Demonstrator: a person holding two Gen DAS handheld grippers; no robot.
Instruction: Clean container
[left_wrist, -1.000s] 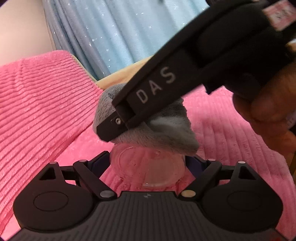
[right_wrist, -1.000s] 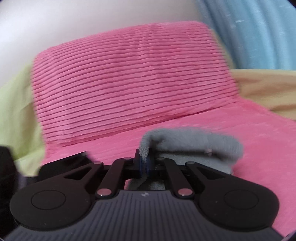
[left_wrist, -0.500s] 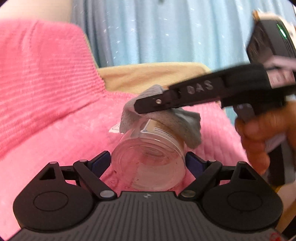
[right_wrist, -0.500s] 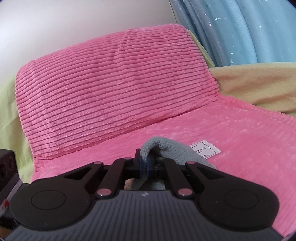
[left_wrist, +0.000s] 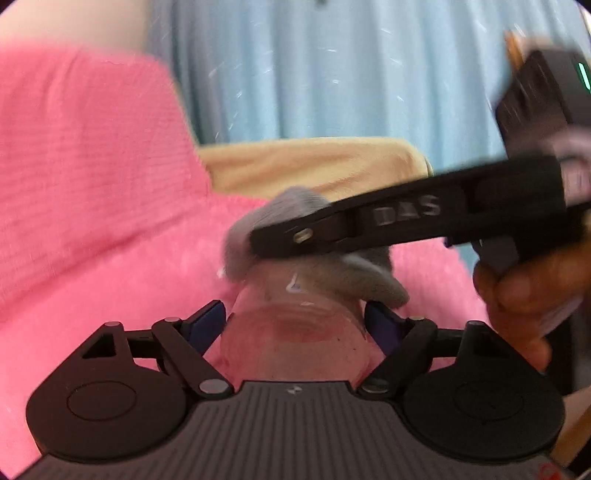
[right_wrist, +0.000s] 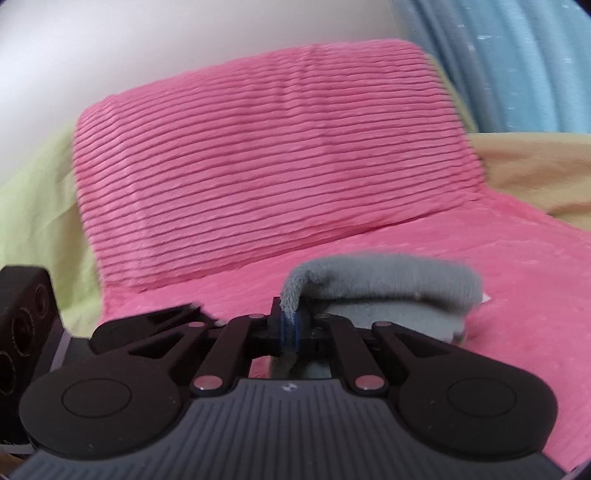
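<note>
- Clear plastic fills the gap between the left gripper's (left_wrist: 295, 317) jaws: the container (left_wrist: 295, 332) sits clamped there, its blue pads pressing both flanks, its open mouth toward the camera and its base pointing away.
- Compared with a second ago, this grip has tightened on the container, which now lies lower and closer in the left wrist view. The hold looks firm enough to take rubbing pressure.
- Just beyond the left jaws, the grey cloth (left_wrist: 314, 254) rests on the container's far upper wall, draping down its right side next to a white label mark.
- A second ago the cloth sat over the container's far end; half a second ago it had moved onto the upper wall, and it is there now, so wiping of the outside appears under way, not finished.
- Right gripper (right_wrist: 290, 326): its jaws pinch a fold of the cloth between the pads while easing slightly apart; the rest of the cloth bulges out past and to the right of the tips. The grip may be loosening, a slip risk.
- Farther off lie the pink blanket (right_wrist: 517, 295), the ribbed pink cushion (right_wrist: 258, 166) and a blue curtain (left_wrist: 332, 74).
</note>
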